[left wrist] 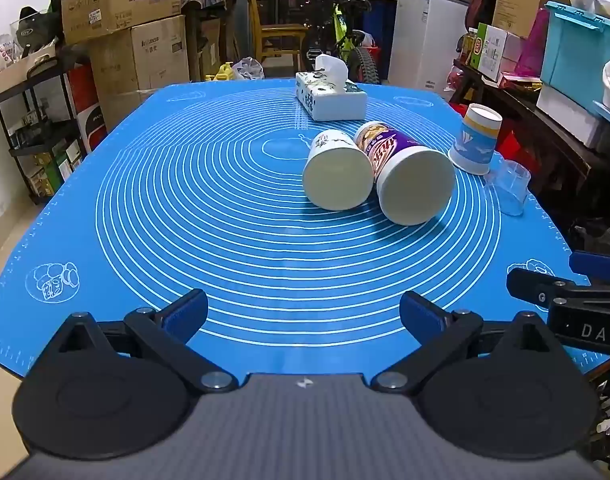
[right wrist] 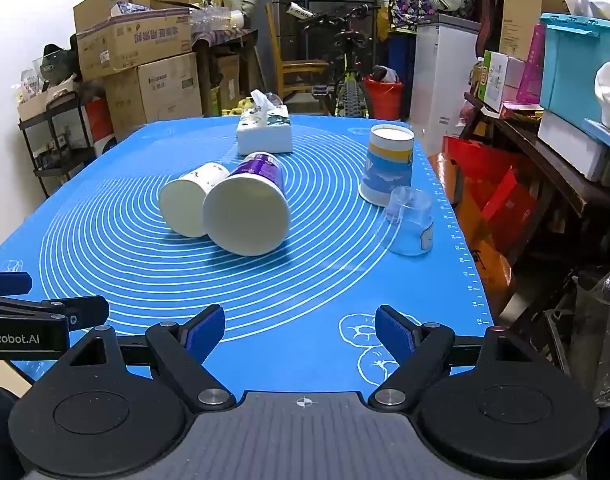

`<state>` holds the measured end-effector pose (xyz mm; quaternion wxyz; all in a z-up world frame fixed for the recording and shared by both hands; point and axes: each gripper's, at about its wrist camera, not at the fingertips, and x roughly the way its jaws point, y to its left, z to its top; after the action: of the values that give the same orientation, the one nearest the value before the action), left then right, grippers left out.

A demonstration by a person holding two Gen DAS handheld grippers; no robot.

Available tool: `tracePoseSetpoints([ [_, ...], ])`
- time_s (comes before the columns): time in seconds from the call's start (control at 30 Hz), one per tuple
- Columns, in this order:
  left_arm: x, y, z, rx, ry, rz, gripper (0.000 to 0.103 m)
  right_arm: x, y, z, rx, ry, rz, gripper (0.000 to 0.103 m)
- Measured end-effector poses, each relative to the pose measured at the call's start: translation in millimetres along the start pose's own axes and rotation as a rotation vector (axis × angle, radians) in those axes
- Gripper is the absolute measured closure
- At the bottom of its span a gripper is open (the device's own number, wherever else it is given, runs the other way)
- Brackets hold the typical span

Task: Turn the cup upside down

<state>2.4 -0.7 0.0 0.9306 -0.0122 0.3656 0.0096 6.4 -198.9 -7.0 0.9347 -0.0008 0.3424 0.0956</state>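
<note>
Several cups stand or lie on the blue mat [left wrist: 145, 208] [right wrist: 105, 248]. A white cup [left wrist: 337, 172] [right wrist: 193, 204] and a purple cup [left wrist: 409, 176] [right wrist: 249, 208] lie on their sides, side by side, mouths toward me. A blue-and-yellow paper cup [left wrist: 477, 140] [right wrist: 389, 164] stands upside down at the right. A clear plastic cup [left wrist: 509, 188] [right wrist: 411, 220] stands upside down in front of it. My left gripper [left wrist: 303, 314] is open and empty near the mat's front edge. My right gripper [right wrist: 301, 328] is open and empty, to the right of the left one.
A tissue box [left wrist: 331, 94] [right wrist: 265, 132] stands at the mat's far end. Cardboard boxes [left wrist: 121, 0], a black rack [left wrist: 37, 128], a bicycle [right wrist: 349, 80] and a white appliance [left wrist: 429, 36] surround the table. Shelves with boxes line the right side [right wrist: 545, 120].
</note>
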Motion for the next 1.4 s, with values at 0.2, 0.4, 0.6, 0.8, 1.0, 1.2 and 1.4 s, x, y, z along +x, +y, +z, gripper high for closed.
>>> tracePoseSetpoints([
  [0.2,0.6,-0.5,-1.9,0.005,0.001,0.000,0.002,-0.1,0.2,0.2,0.000,0.002,0.000,0.018],
  [0.4,3.2,-2.0,-5.5,0.021,-0.001,-0.001,0.002,0.5,0.3,-0.2,0.000,0.004,-0.002,0.018],
  [0.6,3.6,-2.6,-5.0,0.024,-0.001,0.002,0.002,-0.1,-0.6,-0.8,0.002,0.002,-0.004,0.018],
  [0.8,3.6,-2.4,-4.6,0.024,0.000,0.002,0.002,-0.2,-0.9,-1.1,0.001,0.002,-0.003,0.018],
  [1.0,3.2,-2.7,-3.8,0.026,0.000,0.002,0.002,-0.2,-1.0,-1.1,0.002,0.002,-0.004,0.018],
  [1.2,3.1,-2.9,-3.7,0.026,0.000,0.003,0.002,-0.2,-0.9,-0.7,0.001,0.002,-0.004,0.018],
  [1.4,3.6,-3.3,-4.2,0.028,0.001,0.003,0.002,-0.3,-1.1,-0.8,0.000,0.002,-0.004,0.018],
])
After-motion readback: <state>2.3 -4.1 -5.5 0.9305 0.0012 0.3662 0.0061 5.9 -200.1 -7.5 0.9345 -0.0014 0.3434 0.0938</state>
